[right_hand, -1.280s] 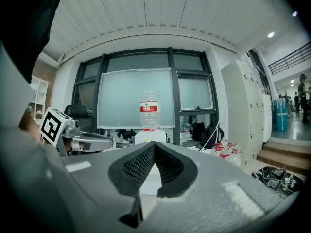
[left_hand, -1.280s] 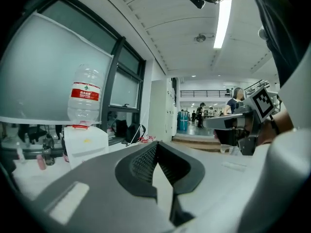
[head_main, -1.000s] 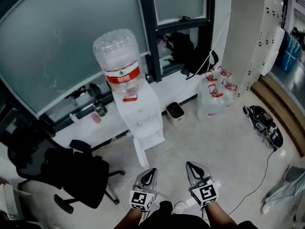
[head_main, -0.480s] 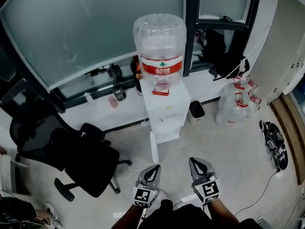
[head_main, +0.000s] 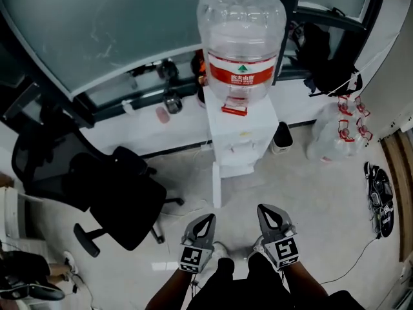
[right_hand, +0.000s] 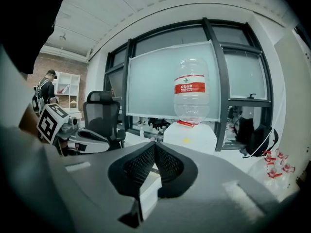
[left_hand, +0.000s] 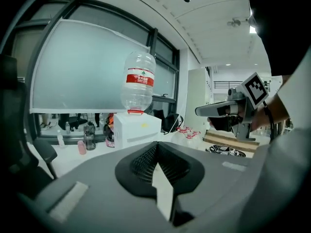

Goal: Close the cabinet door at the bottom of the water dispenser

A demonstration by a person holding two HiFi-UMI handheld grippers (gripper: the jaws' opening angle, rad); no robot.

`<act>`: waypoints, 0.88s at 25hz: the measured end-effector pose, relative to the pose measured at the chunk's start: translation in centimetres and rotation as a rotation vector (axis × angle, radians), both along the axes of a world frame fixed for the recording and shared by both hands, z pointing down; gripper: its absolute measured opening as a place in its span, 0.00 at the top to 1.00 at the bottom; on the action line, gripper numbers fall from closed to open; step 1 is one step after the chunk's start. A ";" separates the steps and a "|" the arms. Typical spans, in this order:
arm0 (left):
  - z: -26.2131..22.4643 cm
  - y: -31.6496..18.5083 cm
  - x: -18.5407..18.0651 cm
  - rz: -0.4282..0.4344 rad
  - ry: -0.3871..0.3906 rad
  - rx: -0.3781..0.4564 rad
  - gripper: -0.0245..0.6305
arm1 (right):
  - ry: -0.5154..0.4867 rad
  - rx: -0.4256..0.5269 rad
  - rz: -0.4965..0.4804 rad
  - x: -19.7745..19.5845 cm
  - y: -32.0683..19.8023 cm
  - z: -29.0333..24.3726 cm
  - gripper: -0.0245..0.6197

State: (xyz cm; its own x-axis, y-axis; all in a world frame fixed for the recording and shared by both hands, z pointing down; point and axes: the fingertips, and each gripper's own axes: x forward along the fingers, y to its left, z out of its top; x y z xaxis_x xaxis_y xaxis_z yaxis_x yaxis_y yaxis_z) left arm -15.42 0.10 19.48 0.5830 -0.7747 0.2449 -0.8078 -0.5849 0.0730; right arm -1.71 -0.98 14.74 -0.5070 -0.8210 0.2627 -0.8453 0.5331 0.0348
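Cabinet door (head_main: 217, 185) at the foot of the white water dispenser (head_main: 242, 131) stands open, swung out edge-on toward the person. It lies ahead of both grippers, a little nearer the left one and well apart from each. Off to the left of the left gripper sits a black office chair (head_main: 113, 196). The left gripper (head_main: 204, 223) is held low by the person's legs, jaws pressed together with nothing between them. Just to its right, the right gripper (head_main: 268, 215) is likewise closed tight and empty. Ahead and far right of it, spare water bottles (head_main: 339, 134) stand on the floor.
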 end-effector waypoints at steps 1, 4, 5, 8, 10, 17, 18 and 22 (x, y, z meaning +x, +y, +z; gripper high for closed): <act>0.6 0.0 0.1 -0.006 -0.008 -0.008 0.93 | -0.003 -0.009 -0.010 0.1 -0.3 0.3 0.96; 1.5 -0.4 0.9 -0.015 -0.034 -0.019 0.93 | -0.019 -0.028 -0.020 0.9 -0.9 1.5 0.96; 1.7 -0.7 1.3 -0.023 -0.031 -0.023 0.93 | -0.022 -0.029 -0.021 1.3 -1.1 2.0 0.96; 3.4 -1.4 1.9 -0.072 0.000 -0.055 0.93 | -0.037 -0.058 -0.018 2.6 -1.6 4.1 0.96; 5.0 -1.9 1.8 -0.116 0.029 -0.076 0.93 | -0.046 -0.078 -0.018 3.3 -2.1 5.9 0.96; 11.8 -4.6 0.6 -0.221 0.090 -0.028 0.93 | -0.060 -0.021 0.004 4.3 -4.6 13.2 0.96; 13.4 -4.7 0.2 -0.237 0.098 -0.027 0.93 | -0.068 -0.014 0.009 4.4 -4.9 14.5 0.96; 20.5 -5.5 -1.5 -0.316 0.093 -0.044 0.93 | -0.100 0.010 -0.003 3.5 -6.3 20.3 0.96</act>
State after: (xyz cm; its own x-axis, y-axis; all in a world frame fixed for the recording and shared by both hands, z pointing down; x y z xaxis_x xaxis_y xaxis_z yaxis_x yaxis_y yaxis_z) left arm -16.91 -5.41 39.99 0.3369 -0.9108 0.2388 -0.9375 -0.3009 0.1747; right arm 1.79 -7.29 35.06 -0.5328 -0.8216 0.2028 -0.8432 0.5358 -0.0445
